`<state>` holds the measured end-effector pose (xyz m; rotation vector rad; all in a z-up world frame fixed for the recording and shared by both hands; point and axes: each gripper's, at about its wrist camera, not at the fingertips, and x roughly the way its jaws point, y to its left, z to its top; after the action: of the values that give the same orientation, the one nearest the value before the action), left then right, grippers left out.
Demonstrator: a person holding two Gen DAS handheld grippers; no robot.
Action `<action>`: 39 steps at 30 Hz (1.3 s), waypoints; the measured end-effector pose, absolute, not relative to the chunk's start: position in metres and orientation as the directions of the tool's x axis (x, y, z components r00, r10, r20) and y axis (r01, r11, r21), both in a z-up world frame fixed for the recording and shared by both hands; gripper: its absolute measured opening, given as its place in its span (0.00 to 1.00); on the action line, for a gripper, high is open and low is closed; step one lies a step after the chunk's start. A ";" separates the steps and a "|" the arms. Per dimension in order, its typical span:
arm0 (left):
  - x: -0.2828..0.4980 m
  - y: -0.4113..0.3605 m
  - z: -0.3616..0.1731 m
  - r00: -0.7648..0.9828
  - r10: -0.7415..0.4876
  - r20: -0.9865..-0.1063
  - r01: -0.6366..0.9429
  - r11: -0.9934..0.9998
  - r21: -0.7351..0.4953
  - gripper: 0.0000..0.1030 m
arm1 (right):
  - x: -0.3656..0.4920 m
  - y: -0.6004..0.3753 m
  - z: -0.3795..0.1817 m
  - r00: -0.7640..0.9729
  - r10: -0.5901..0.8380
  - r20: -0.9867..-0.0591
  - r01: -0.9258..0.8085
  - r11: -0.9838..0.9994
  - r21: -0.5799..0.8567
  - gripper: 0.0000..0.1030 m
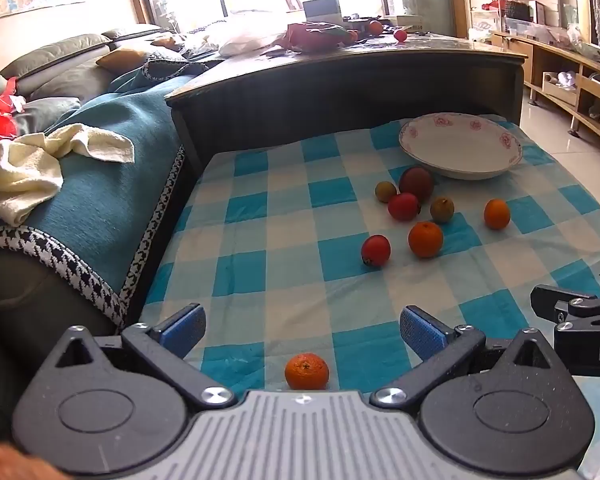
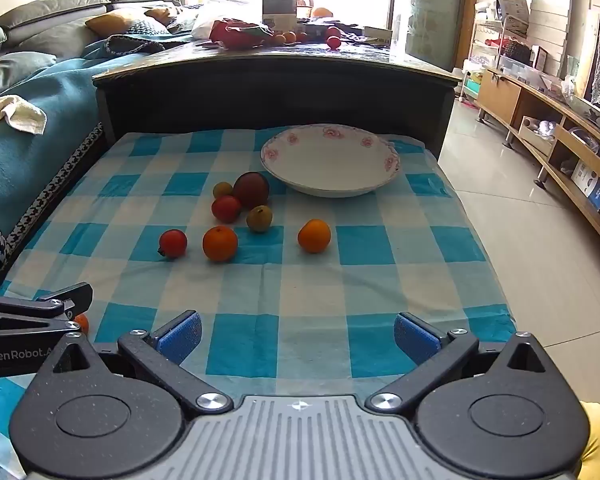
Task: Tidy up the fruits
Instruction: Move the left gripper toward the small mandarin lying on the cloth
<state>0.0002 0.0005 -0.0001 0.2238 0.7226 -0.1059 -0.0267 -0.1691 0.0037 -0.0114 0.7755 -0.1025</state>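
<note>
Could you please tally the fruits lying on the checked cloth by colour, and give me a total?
Orange: 3
Red: 2
Dark red: 1
Yellow-green: 2
Total: 8 fruits on the checked cloth; none is in the bowl.

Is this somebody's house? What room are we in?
Probably a living room in a home. There's a sofa with a blue cover, a long wooden TV cabinet, and a low table with a checked cloth holding fruit and a flowered dish.
</note>
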 end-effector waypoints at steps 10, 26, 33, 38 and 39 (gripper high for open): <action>0.000 -0.002 -0.002 0.745 -0.021 -0.667 0.181 0.968 0.171 1.00 | -0.026 -0.168 0.004 0.703 -0.102 -0.704 0.089 0.995 -0.055 0.94; 0.000 0.002 -0.002 0.742 -0.019 -0.670 0.174 0.971 0.165 1.00 | -0.025 -0.164 0.002 0.703 -0.099 -0.705 0.080 0.995 -0.059 0.93; 0.000 0.003 -0.003 0.742 -0.019 -0.670 0.176 0.970 0.168 1.00 | -0.024 -0.162 0.002 0.704 -0.098 -0.704 0.078 0.995 -0.061 0.93; -0.001 0.004 -0.004 0.741 -0.015 -0.671 0.175 0.969 0.172 1.00 | -0.024 -0.161 0.002 0.704 -0.097 -0.704 0.079 0.995 -0.059 0.93; 0.000 0.005 -0.005 0.741 -0.014 -0.671 0.173 0.970 0.171 1.00 | -0.024 -0.161 0.001 0.703 -0.097 -0.704 0.078 0.995 -0.059 0.93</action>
<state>-0.0004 0.0050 -0.0045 0.2295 0.7306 -0.1037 -0.0239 -0.1612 0.0014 -0.0251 0.7848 -0.0973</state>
